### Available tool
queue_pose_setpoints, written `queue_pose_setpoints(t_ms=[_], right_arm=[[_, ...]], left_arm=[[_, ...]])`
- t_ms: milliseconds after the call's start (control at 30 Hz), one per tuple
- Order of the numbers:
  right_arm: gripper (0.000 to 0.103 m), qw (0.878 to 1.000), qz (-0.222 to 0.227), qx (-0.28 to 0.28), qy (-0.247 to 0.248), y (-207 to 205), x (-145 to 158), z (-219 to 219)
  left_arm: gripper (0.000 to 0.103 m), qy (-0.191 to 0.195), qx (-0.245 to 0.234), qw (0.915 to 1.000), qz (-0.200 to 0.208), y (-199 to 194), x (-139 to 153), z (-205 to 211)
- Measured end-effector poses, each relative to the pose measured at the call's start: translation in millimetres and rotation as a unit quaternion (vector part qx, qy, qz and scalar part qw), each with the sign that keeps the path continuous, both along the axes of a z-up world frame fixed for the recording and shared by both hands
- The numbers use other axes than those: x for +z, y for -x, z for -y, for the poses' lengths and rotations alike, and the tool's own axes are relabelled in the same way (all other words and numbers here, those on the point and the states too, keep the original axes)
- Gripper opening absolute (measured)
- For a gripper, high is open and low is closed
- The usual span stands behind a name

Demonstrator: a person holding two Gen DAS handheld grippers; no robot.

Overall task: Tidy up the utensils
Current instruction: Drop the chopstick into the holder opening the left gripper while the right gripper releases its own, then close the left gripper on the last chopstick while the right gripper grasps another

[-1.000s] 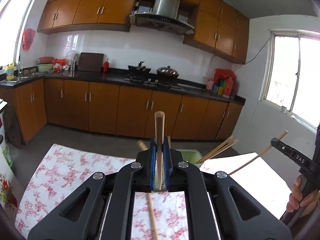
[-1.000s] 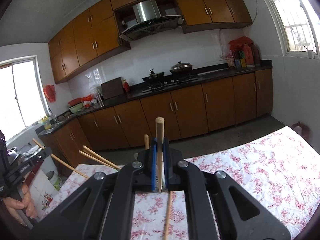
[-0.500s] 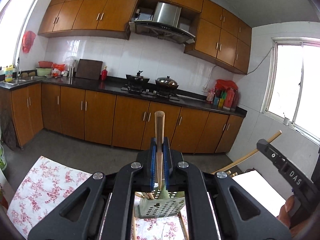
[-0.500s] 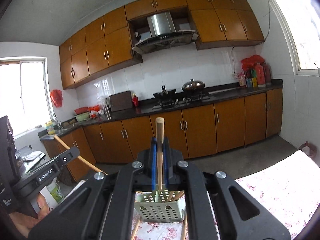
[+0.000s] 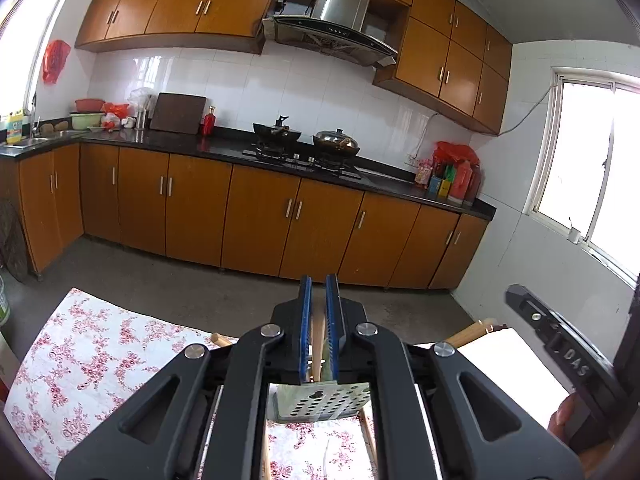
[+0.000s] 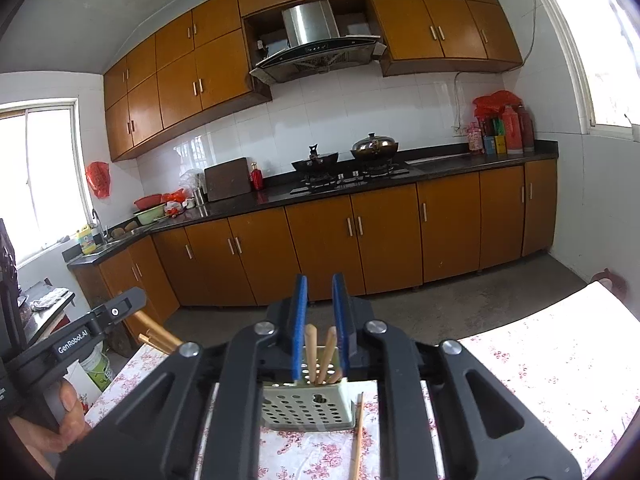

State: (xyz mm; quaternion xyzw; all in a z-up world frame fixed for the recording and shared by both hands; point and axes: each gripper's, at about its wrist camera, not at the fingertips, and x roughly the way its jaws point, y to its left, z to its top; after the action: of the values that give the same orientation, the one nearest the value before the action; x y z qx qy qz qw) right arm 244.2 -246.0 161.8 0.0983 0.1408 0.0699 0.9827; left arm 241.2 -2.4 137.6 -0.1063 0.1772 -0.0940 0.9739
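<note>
The perforated utensil holder [image 6: 306,406] stands upright on the floral tablecloth [image 6: 552,392], directly ahead of both grippers, with wooden chopsticks [image 6: 311,354] upright inside it. 1 chopstick on the cloth [image 6: 357,436] lies just right of the holder. The right gripper [image 6: 320,330] has just been opening; its blue pads stand apart, pressing on nothing. The left gripper [image 5: 319,330] is nearly closed, a chopstick in its gap [image 5: 318,340]; contact cannot be told.
</note>
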Motion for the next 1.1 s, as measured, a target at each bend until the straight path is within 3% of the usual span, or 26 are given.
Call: queue_pose_setpoints(t_ms=[233, 400, 567, 767, 900, 1100], right_arm=[[0.023, 0.999, 0.003, -0.038, 0.0, 35, -6, 26], [0.025, 0.997, -0.05, -0.061, 0.001, 55, -46, 49], [0.025, 0.987, -0.147, -0.062, 0.005, 52, -117, 56], [0.025, 0.968, -0.252, -0.011, 0.009, 40, -192, 28], [0.025, 0.957, -0.289, 0.017, 0.023, 31, -218, 2], [0.025, 0.949, -0.309, 0.028, 0.059, 25, -238, -22]], left_arm=[[0.008, 0.009, 0.01, 0.9998, 0.013, 22, 11, -14], [0.009, -0.003, 0.024, 0.9997, 0.006, 43, -2, -29], [0.009, -0.026, 0.042, 0.9971, -0.058, 45, -51, -44], [0.009, -0.058, 0.063, 0.9822, -0.167, 33, -134, -60], [0.009, -0.052, 0.066, 0.9722, -0.218, 31, -173, -67], [0.009, -0.048, 0.055, 0.9703, -0.231, 32, -186, -68]])
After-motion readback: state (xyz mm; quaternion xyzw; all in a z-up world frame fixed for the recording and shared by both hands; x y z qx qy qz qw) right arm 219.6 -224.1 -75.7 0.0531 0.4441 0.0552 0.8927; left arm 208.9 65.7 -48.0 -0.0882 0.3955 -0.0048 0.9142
